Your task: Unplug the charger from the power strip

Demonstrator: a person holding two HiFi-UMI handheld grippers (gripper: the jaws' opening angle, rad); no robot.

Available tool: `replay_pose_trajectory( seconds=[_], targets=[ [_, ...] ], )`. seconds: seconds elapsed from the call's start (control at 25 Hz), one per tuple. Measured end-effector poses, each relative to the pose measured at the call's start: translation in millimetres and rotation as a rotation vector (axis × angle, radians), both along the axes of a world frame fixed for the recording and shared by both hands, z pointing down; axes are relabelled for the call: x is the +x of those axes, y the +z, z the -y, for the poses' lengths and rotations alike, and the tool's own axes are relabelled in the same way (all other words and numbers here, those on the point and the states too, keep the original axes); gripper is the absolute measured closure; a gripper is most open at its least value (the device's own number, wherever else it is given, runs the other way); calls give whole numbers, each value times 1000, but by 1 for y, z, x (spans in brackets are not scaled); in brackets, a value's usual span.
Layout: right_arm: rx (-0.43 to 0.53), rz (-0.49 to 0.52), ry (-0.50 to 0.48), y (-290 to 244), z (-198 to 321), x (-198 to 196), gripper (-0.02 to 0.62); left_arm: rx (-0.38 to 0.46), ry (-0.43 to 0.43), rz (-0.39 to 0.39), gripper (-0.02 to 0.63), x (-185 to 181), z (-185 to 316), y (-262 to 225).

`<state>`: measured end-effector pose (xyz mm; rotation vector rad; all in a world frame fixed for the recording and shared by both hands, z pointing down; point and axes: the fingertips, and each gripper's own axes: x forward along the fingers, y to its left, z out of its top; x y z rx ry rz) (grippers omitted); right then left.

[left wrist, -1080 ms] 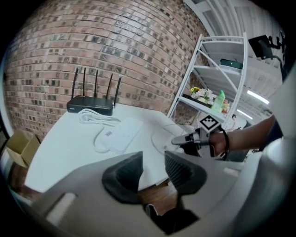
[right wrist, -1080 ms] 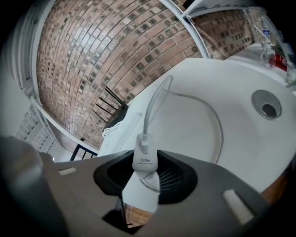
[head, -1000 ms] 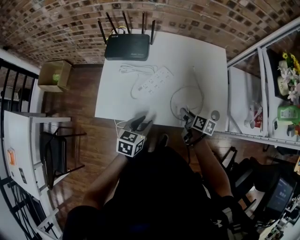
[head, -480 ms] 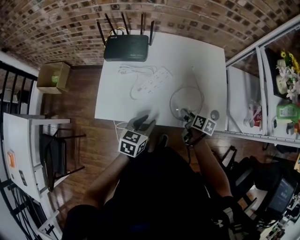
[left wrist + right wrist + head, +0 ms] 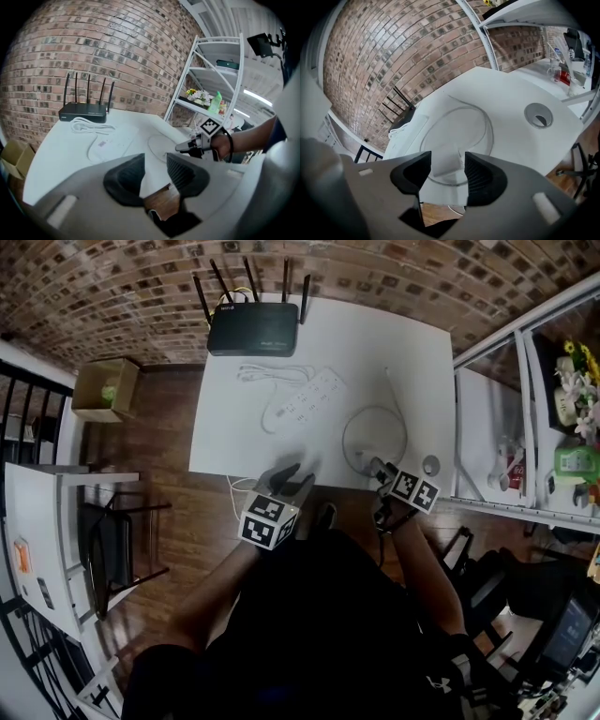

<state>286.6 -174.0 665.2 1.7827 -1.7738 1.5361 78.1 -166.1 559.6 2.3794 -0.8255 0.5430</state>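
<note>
The white power strip (image 5: pixel 305 401) lies mid-table with its cord coiled beside it; no plug shows in it. The white charger (image 5: pixel 443 169) lies on the table near the front edge, at the end of its looped white cable (image 5: pixel 375 435). My right gripper (image 5: pixel 373 466) (image 5: pixel 446 157) hangs over the charger with its jaws opening; the block sits between them and the pads stand off it. My left gripper (image 5: pixel 292 479) (image 5: pixel 155 164) is open and empty over the table's front edge, left of the right one.
A black router (image 5: pixel 253 331) with antennas stands at the table's (image 5: pixel 234 446) far edge. A round cable hole (image 5: pixel 430 466) is at the front right corner. A white metal shelf (image 5: pixel 525 427) stands to the right. A cardboard box (image 5: pixel 105 388) sits on the floor at the left.
The right gripper's jaws have spread apart around the charger, and that hand has shifted slightly. The left gripper has barely moved.
</note>
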Motion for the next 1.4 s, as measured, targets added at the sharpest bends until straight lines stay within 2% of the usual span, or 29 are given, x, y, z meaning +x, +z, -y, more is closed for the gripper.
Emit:
replay_pose_trajectory(
  seconds=[0.2, 0.36, 0.6, 0.8, 0.88, 1.12, 1.4],
  targets=[
    [72, 46, -4, -34, -2, -10, 388, 10, 5, -21, 459, -1, 1, -10],
    [198, 91, -63, -85, 1, -30, 494, 48, 4, -49, 459, 1, 1, -31],
    [378, 35, -198, -154, 3, -68, 551, 103, -11, -119, 460, -1, 3, -68],
    [517, 9, -277, -191, -4, -102, 583, 167, -27, -208, 562, -2, -3, -97],
    [547, -11, -315, -197, -7, -112, 584, 178, -23, -224, 574, 1, -6, -102],
    [595, -105, -441, -200, -14, -130, 584, 176, -10, -206, 575, 6, -13, -99],
    [604, -107, -454, -200, -14, -134, 584, 176, -17, -204, 575, 6, -13, -96]
  ],
)
